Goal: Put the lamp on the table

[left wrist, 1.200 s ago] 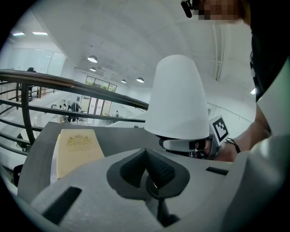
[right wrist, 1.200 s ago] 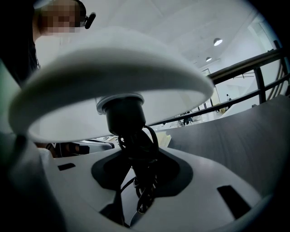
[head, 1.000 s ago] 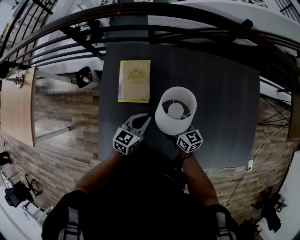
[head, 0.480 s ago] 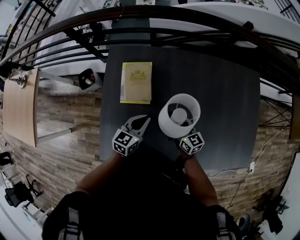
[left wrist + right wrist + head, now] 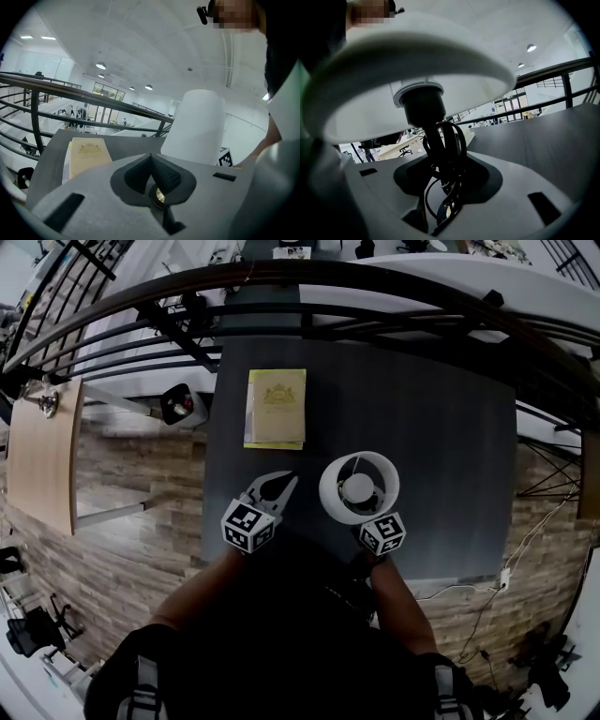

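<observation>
The lamp (image 5: 359, 486), with a white drum shade (image 5: 393, 61) and a black stem (image 5: 433, 136) wrapped in cord, stands upright near the front edge of the dark grey table (image 5: 441, 446). My right gripper (image 5: 367, 515) reaches under the shade. Its jaws are opening, with the stem and wound cord between them and the pads still against them (image 5: 440, 178). My left gripper (image 5: 291, 478) hovers just left of the lamp, shut and empty (image 5: 151, 157). In the left gripper view the shade (image 5: 197, 126) rises to the right.
A yellow book (image 5: 277, 407) lies flat on the table's far left part (image 5: 86, 157). A black curved railing (image 5: 375, 296) runs behind the table. A wooden panel (image 5: 37, 456) and a small dark device (image 5: 178, 407) are off to the left.
The lamp has come down toward the table and slightly nearer the front edge, with the right gripper following it. The left gripper has stayed put.
</observation>
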`<state>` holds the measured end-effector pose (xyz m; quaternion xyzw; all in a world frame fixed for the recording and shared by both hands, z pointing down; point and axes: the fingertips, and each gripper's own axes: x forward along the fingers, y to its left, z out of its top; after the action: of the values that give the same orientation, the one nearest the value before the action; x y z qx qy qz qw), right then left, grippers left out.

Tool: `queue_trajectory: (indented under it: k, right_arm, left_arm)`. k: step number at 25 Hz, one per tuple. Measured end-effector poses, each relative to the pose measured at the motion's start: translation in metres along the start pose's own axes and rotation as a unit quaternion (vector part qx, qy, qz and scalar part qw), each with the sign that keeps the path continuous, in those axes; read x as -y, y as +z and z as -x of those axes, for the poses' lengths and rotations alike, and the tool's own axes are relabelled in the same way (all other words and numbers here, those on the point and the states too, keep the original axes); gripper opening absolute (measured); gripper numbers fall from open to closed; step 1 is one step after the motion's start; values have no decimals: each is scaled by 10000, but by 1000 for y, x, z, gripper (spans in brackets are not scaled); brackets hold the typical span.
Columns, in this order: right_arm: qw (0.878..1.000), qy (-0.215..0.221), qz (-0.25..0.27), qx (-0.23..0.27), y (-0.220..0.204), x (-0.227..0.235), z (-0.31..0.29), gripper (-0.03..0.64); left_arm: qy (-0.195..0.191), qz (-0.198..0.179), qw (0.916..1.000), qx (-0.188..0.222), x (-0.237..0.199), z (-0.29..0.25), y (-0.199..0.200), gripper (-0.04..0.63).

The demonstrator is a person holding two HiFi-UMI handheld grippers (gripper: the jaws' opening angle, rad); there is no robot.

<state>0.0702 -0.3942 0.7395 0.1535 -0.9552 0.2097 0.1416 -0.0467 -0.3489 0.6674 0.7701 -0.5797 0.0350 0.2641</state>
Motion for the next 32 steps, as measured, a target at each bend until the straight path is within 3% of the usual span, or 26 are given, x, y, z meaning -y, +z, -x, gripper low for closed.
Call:
queue_trajectory:
  k: [18, 32]
  right_arm:
    - [9975, -660, -56, -254, -41, -8, 29, 169]
    - [9886, -1501, -112, 63, -36, -22, 41, 174]
  left_arm:
    - [-325, -237, 9991, 124, 30, 42, 12, 9]
    - [-708, -525, 9960, 141, 36, 88, 3, 9]
